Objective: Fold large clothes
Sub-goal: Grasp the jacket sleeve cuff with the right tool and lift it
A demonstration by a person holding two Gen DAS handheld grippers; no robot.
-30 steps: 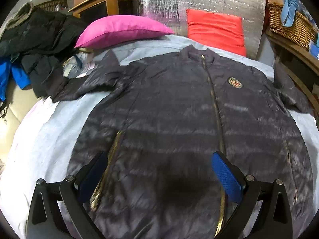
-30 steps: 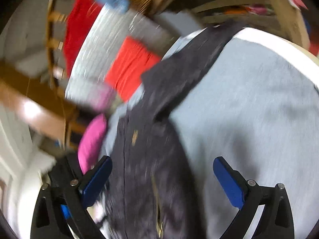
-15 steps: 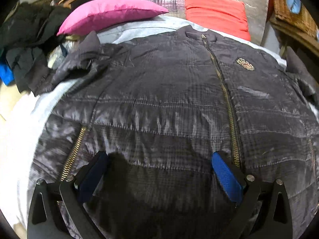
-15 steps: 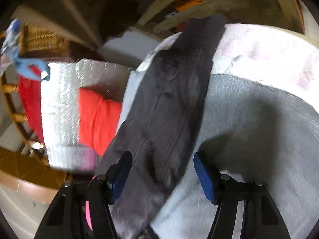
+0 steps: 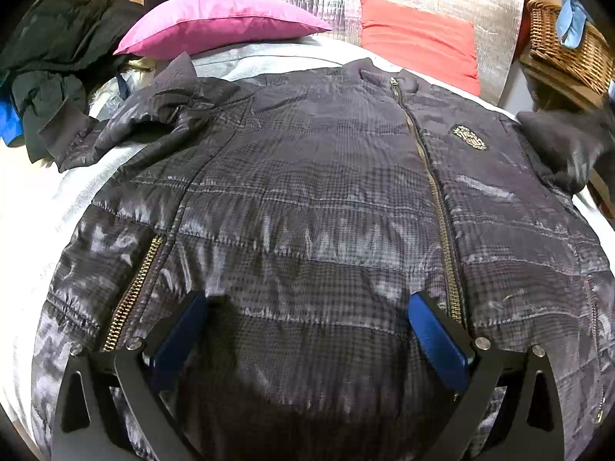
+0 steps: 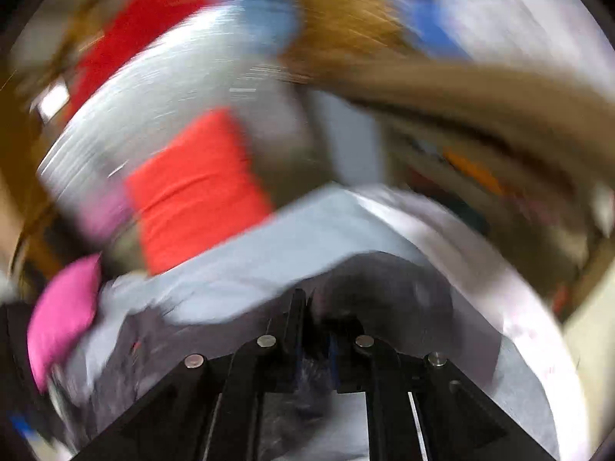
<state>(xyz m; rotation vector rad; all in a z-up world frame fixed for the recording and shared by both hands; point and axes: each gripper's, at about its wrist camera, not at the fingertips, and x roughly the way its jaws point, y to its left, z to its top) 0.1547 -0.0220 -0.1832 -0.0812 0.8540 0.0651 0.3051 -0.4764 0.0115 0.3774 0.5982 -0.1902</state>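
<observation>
A dark quilted jacket [image 5: 326, 192] lies zipped and front up on the light grey bed sheet [image 5: 38, 199]. My left gripper [image 5: 307, 322] hangs open just over its lower front, blue pads wide apart, with nothing pinched between them. One sleeve [image 5: 127, 130] lies crumpled at the left. The other sleeve [image 5: 565, 142] is raised and blurred at the right edge. In the heavily blurred right wrist view, my right gripper [image 6: 317, 307] is shut, with dark sleeve fabric [image 6: 384, 288] bunched between and around its fingers.
A pink pillow [image 5: 219, 19] and a red cushion [image 5: 419, 46] sit at the head of the bed against a silver padded backing. A heap of dark clothes [image 5: 50, 61] lies at the left. A wicker basket [image 5: 569, 50] stands on wooden furniture at the right.
My right gripper closed on the sleeve and swung up and across, rolling as it went. The sleeve lifted off the sheet. My left gripper sank nearer the jacket, then stayed put.
</observation>
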